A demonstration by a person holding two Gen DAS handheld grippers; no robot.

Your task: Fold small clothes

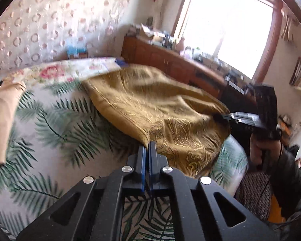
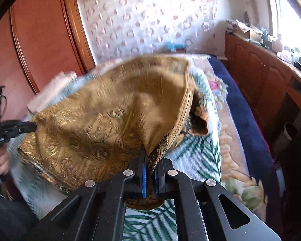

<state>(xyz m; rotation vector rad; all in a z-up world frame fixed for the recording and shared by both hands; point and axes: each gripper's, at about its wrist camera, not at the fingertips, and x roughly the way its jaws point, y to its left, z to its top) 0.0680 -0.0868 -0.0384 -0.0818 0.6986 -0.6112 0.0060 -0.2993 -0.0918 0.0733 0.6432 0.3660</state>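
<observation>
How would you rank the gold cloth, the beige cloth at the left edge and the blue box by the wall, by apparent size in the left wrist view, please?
1. gold cloth, by far the largest.
2. beige cloth, partly cut off by the frame.
3. blue box, smallest, though it sits farthest away.

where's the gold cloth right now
The gold cloth is over the palm-leaf bedspread, near the bed's window-side edge, pinched at two corners by the left gripper and right gripper.

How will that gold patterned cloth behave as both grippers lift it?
Probably floppy: the gold cloth sags and creases between the left gripper and right gripper. Likely light, since pinched corners alone raise it. Its sheen hints it may slip.
</observation>
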